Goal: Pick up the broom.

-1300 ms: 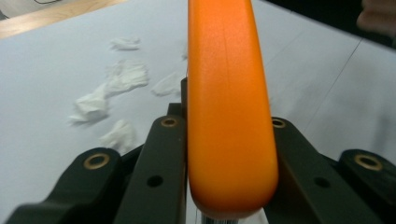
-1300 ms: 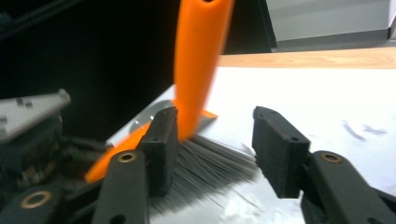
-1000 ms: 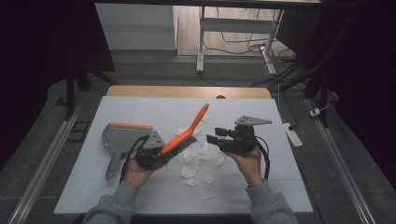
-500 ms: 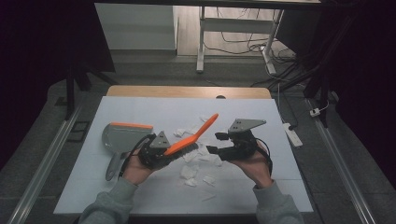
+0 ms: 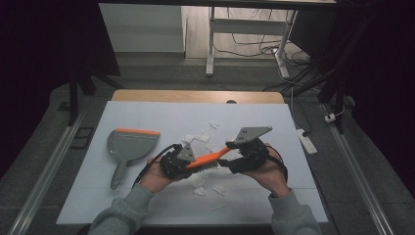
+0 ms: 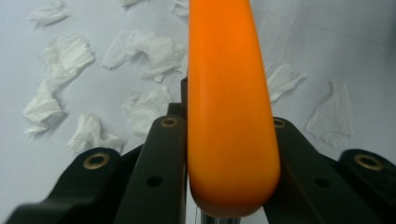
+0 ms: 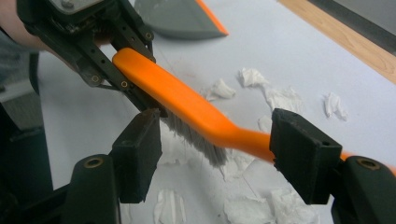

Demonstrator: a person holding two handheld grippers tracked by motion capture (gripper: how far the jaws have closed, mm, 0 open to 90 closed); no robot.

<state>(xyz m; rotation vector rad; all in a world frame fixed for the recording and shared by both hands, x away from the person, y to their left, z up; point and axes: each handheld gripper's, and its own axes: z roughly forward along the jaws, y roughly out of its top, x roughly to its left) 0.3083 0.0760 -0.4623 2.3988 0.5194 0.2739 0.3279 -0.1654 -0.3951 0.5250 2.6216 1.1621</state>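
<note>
Left tongs: the left tongs [image 5: 182,161] are sitting near the middle of the bench [image 5: 147,205], a little toward the near edge, and are clamping tight on the head end of the orange brush [image 5: 208,157]; in the left gripper view the brush back [image 6: 229,107] is running up between the two black jaws, both pressing on its sides.

Right tongs: the right tongs [image 5: 234,164] are standing open just right of the left ones; their jaws have just been opening, and in the right gripper view the brush [image 7: 187,105] is passing between the two pads without either pad touching it.

Brush: it is hanging above the bench, bristles facing down, slanting from the left tongs up and toward the far right corner, with the thin handle crossing in front of the right pad.

Left hand: the left hand [image 5: 159,176] is coming in from the near edge in a grey sleeve.

Right hand: the right hand [image 5: 266,169] is coming in likewise, close beside the left.

Paper scraps: torn white paper scraps [image 5: 203,137] are lying scattered around the bench's middle, under and beyond the brush, some also nearer the near edge.

Dustpan: a grey dustpan [image 5: 128,144] with an orange lip is lying flat toward the left edge, its handle pointing to the near edge, well apart from the brush.
</note>
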